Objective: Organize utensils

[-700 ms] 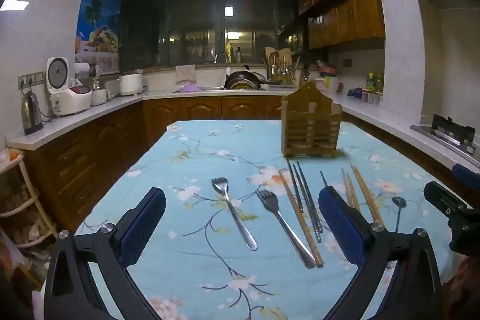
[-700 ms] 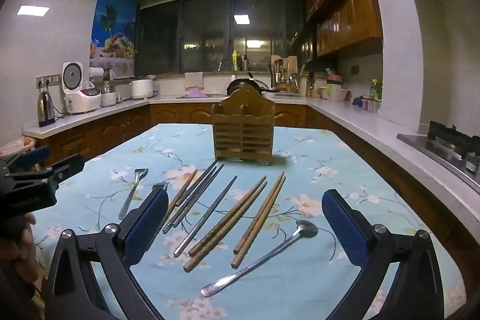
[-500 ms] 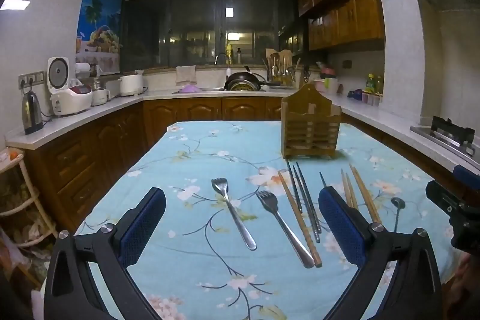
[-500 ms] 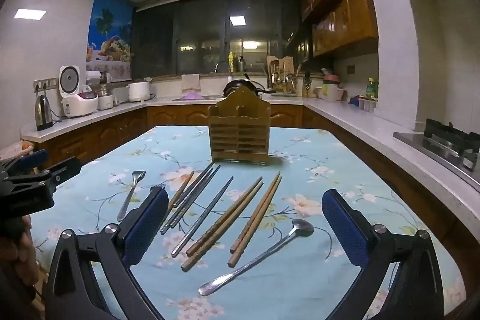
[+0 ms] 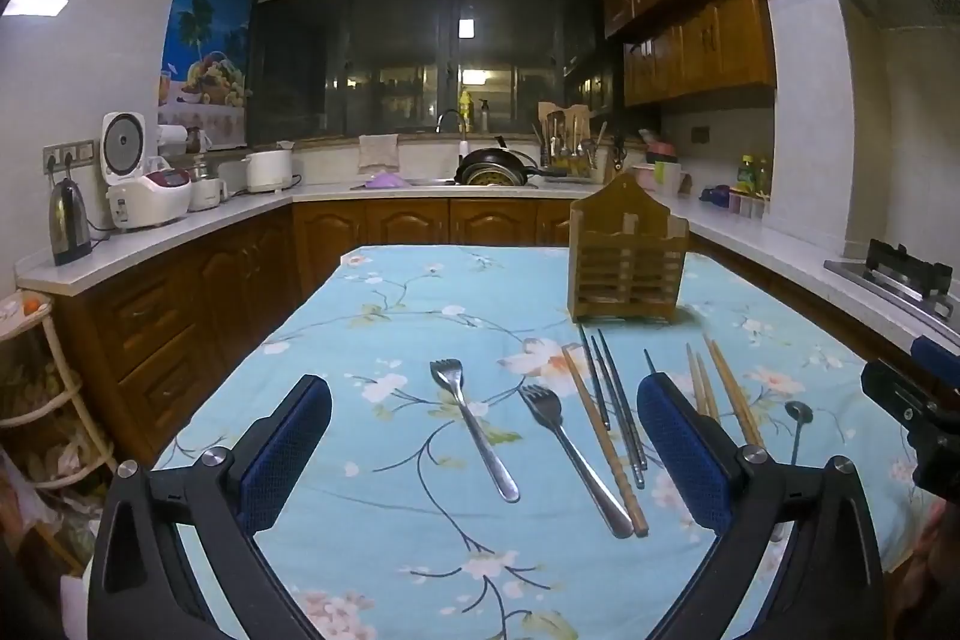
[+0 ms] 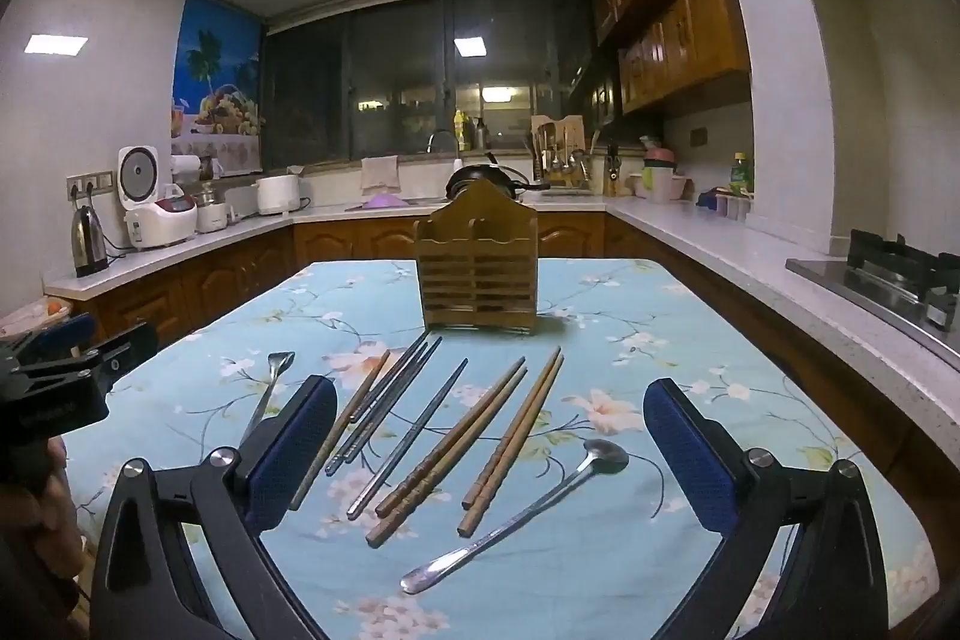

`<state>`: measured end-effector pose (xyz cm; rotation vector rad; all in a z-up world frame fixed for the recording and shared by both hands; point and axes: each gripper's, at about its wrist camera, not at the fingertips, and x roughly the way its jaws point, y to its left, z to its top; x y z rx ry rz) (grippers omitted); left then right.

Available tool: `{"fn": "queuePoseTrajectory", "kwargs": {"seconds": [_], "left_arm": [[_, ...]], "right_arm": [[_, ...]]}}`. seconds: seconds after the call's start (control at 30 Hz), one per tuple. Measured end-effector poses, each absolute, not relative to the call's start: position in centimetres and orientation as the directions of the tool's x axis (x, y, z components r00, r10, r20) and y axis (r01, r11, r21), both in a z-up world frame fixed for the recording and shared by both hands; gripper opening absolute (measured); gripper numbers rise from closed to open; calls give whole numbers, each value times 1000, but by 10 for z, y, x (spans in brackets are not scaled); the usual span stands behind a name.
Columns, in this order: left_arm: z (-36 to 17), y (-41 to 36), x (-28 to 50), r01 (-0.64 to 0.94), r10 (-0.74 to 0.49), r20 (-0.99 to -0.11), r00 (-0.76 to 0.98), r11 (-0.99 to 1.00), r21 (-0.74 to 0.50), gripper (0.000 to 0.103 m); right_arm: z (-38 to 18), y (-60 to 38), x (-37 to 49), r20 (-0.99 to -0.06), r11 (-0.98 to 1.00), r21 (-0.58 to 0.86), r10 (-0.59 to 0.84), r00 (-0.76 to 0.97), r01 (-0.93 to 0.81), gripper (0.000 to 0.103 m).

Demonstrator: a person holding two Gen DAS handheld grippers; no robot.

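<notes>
A dim kitchen at night, wood cabinets point(image 5: 690, 40) along the right wall and a dark window point(image 6: 420, 82) behind the sink, frames the surface point(image 5: 372, 460) before us, spread with a pale blue floral cloth. On the counter at far left stand a kettle point(image 5: 69, 220) and a white rice cooker point(image 5: 141, 184).

From left to right, we hold our left gripper point(image 5: 483, 454) above the near edge of the surface, its blue-padded jaws spread wide and grasping nothing. Between them lie two forks: the left fork point(image 5: 471, 424) and, just beside it, the right fork point(image 5: 570, 457), both with tines pointing away from us. Next comes a single wooden chopstick point(image 5: 603, 439), then the metal chopsticks point(image 5: 615, 406) lying close together.

Our right gripper point(image 6: 489, 460) hovers likewise over the surface, jaws fully released and empty. Below it the metal chopsticks fan outward, followed by two pairs of wooden chopsticks point(image 6: 486, 436) and, nearest us at right, a long-handled spoon point(image 6: 522, 511) with its bowl turned away.

Beyond the utensils, toward the far end of the surface, the slatted wooden utensil holder point(image 6: 477, 274) stands upright; we see nothing sticking out of it. A gas stove point(image 6: 900, 280) sits on the counter at far right.
</notes>
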<state>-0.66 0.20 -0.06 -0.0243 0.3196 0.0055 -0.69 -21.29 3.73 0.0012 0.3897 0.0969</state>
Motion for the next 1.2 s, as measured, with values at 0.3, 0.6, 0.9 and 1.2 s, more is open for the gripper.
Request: {"fn": "queuePoseTrajectory", "kwargs": {"seconds": [0.3, 0.6, 0.9, 1.2], "left_arm": [[0, 2, -4, -6, -1, -315, 949, 1000, -24, 102], [-1, 2, -3, -4, -4, -314, 949, 1000, -24, 102], [-2, 0, -4, -1, -7, -317, 948, 1000, -25, 102], [-2, -2, -3, 2, -12, -329, 944, 999, -33, 102]], "right_arm": [[40, -212, -8, -370, 995, 21, 99, 924, -99, 103], [41, -211, -8, -368, 995, 21, 99, 924, -98, 103], [39, -212, -9, -369, 995, 23, 99, 924, -97, 103], [38, -210, -9, -375, 995, 27, 100, 922, -97, 103]]}}
